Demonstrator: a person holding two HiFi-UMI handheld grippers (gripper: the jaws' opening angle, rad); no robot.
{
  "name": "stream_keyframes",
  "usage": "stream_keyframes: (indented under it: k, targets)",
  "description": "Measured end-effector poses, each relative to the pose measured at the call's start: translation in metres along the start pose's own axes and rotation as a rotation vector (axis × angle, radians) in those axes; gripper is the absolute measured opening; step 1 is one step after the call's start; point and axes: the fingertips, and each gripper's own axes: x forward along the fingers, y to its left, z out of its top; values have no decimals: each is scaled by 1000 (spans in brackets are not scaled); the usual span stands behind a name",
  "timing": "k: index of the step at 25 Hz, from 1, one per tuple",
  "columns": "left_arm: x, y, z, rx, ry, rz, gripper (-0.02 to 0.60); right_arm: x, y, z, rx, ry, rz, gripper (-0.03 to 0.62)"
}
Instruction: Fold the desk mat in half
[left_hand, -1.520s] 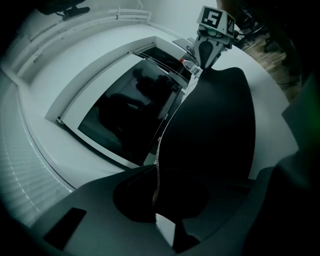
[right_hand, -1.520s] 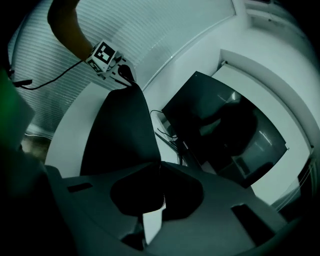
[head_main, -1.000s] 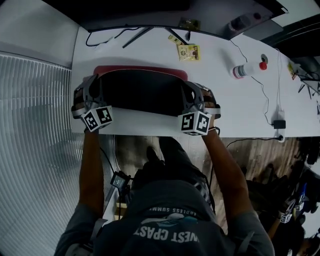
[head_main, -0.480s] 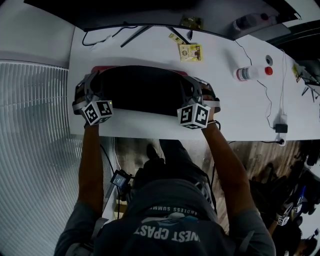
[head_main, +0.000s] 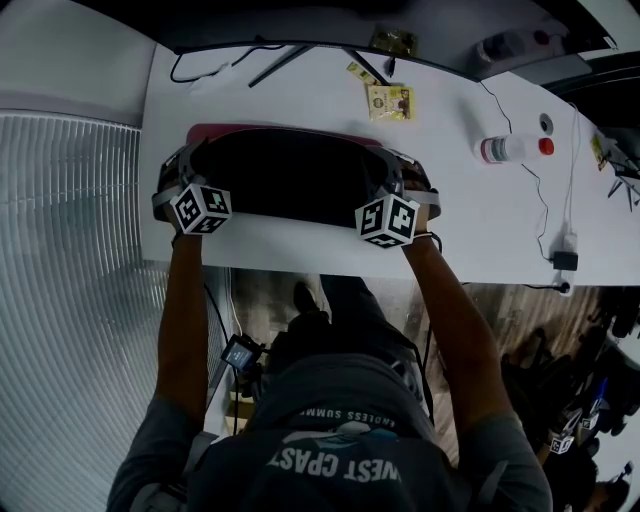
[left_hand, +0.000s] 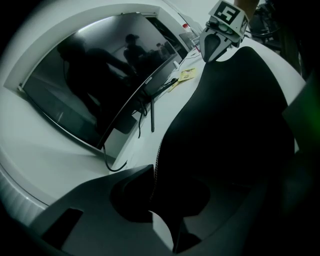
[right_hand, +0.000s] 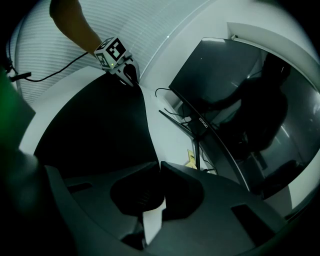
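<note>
**A:** What do the tools have hold of?

**B:** The left tool (left_hand: 155, 175) has the edge of the desk mat (head_main: 290, 180) between its jaws, and those jaws are opening. The right tool (right_hand: 159, 172) is clamped on the same edge at the far end.

**A:** How do you expect the mat to handle?

**B:** Soft and light, I'd say. It curves in a loose sweep from one tool to the other, so it's no stiff board. It looks thin, limp and unlikely to break. The black face looks smooth, so a shallow pinch could slip.

**A:** So where should it be held?

**B:** At the two ends of one long edge, as it is held now. A single grip in the middle would probably let both ends droop.

**A:** Where does it sit, and which way does it run?

**B:** It's on the white surface (head_main: 480, 215) in front of the monitor (left_hand: 95, 85), held up along the gripped edge. Its long axis runs left to right, in line with the surface's front edge. A reddish strip shows along its far side.
</note>
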Motion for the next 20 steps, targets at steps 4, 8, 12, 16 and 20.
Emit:
stream_keyframes:
  k: [4,8,12,16,20]
  targets:
    - [1,-1,0,-13,11,-26,72,4,4,-4,0,19,20,38]
    - [-3,5,3,-42,11,-37,99,6,4,-9,5,42,38,40]
    - [-9,14,4,-96,4,-38,153,12,4,-17,21,83,55,41]
    - [-18,24,-4,-131,-3,-24,155,20,4,-23,36,136,72,44]
    - [-43,41,-7,-179,-23,-9,155,11,-2,-14,71,161,83,66]
